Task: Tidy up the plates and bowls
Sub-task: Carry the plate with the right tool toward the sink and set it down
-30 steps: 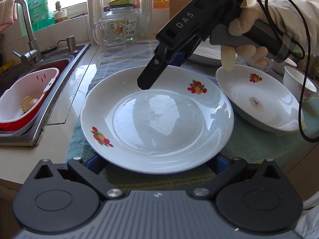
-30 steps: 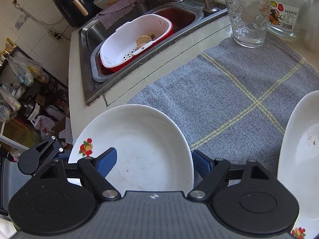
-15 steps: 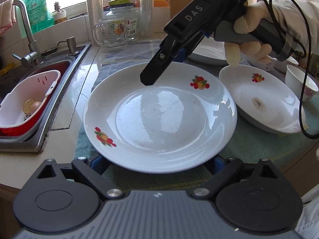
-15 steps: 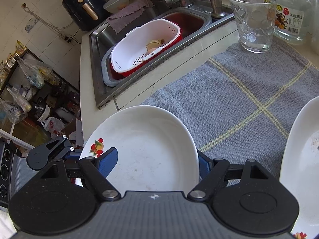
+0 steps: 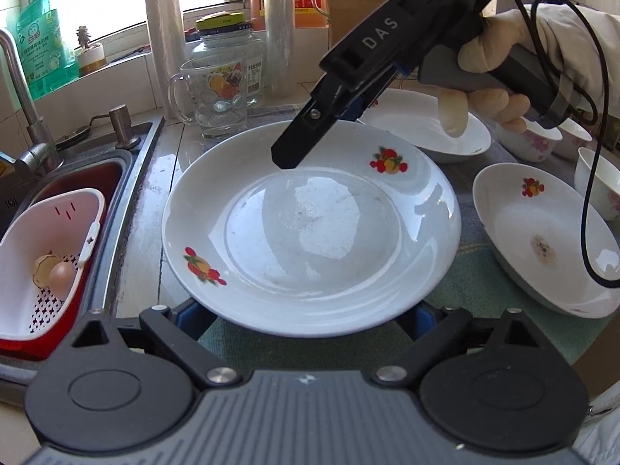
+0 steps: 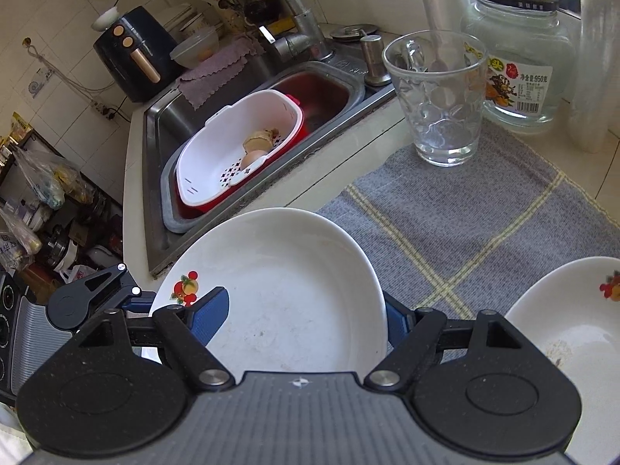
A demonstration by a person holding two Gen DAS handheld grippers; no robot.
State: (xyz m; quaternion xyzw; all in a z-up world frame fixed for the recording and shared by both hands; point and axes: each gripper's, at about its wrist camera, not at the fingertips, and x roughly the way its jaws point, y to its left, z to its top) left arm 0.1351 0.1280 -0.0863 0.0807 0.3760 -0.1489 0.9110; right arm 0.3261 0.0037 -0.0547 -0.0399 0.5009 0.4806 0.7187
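White plate (image 5: 310, 232) is seemingly hanging just above the cloth (image 5: 484, 290) near the table's sink-side edge. The left gripper (image 5: 304, 310), its jaws just closing, is pinching the near rim, and the right gripper (image 6: 302, 312) is pinching the far rim. Uneven pulling risks dropping it onto the stained plate (image 5: 542, 240).

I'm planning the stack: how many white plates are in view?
3: a large plate in the middle, a stained plate to its right, and a third plate behind them. Others may be hidden.
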